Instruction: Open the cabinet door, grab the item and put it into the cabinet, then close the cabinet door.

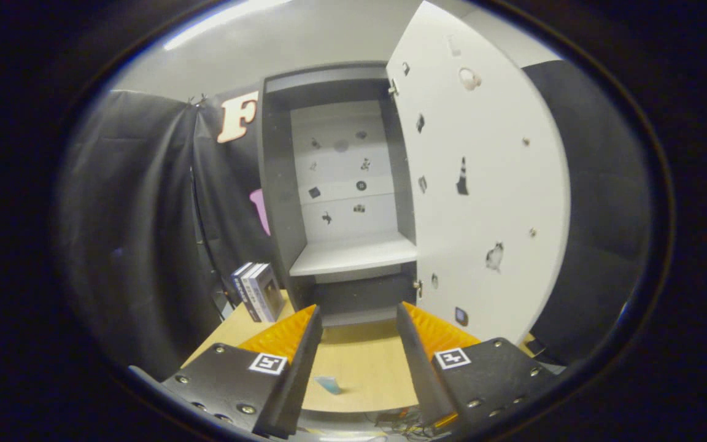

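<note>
Against the black cloth wall, three upright books stand on the pale wooden table, just left of the cabinet — a dark-framed box whose white shelf is bare and whose back panel carries small stickers. The gripper hangs with fingers spread and nothing between them; a small light-blue item lies on the table in the gap between them. To the right, the flat white cabinet door stands swung wide open — stickers dot its inner face.

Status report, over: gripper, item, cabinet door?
Gripper open, holding nothing. Cabinet door open, shelf bare. Books upright left of cabinet, not yet grabbed.
</note>
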Available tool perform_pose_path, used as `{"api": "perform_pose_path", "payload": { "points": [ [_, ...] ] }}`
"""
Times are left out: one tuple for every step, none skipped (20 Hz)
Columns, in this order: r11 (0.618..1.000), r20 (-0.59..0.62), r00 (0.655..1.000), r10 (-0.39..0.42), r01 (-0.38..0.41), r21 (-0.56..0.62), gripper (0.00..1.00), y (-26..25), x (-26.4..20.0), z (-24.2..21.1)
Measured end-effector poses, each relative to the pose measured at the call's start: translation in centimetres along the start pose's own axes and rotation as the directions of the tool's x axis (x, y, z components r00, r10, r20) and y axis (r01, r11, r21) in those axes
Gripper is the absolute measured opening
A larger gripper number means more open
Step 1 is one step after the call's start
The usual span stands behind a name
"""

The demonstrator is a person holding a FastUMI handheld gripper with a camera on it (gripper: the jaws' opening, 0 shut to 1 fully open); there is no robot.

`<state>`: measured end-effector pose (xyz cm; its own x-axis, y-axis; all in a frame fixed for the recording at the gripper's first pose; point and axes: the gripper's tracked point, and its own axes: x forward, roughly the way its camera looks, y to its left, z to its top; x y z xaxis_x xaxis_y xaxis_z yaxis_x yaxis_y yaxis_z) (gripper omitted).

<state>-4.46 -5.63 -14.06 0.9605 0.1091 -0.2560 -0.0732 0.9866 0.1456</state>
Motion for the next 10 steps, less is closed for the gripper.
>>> {"api": "perform_pose_path", "payload": {
  "points": [
    [1.000,-0.029,0.999,0.013,-0.013,0.006,0.74,0.9,1.0,-1.5],
    [1.000,-0.054,0.998,0.017,-0.017,0.011,0.76,1.5,2.0,-3.0],
    [0.999,-0.073,0.997,0.029,-0.028,0.018,0.77,2.2,3.1,-4.3],
    [0.999,-0.094,0.995,0.035,-0.033,0.027,0.82,2.8,4.0,-5.7],
    [0.999,-0.118,0.992,0.036,-0.033,0.029,0.83,3.1,4.9,-7.2],
    [0.999,-0.145,0.988,0.046,-0.042,0.030,0.84,3.6,5.7,-8.7],
    [0.998,-0.170,0.984,0.053,-0.048,0.033,0.84,3.9,6.2,-10.0],
    [0.998,-0.192,0.979,0.066,-0.059,0.037,0.84,4.2,6.9,-11.2],
    [0.997,-0.214,0.974,0.070,-0.064,0.038,0.84,4.7,7.8,-12.4],
    [0.997,-0.232,0.970,0.073,-0.067,0.035,0.84,5.0,8.5,-13.5]
  ]
}}
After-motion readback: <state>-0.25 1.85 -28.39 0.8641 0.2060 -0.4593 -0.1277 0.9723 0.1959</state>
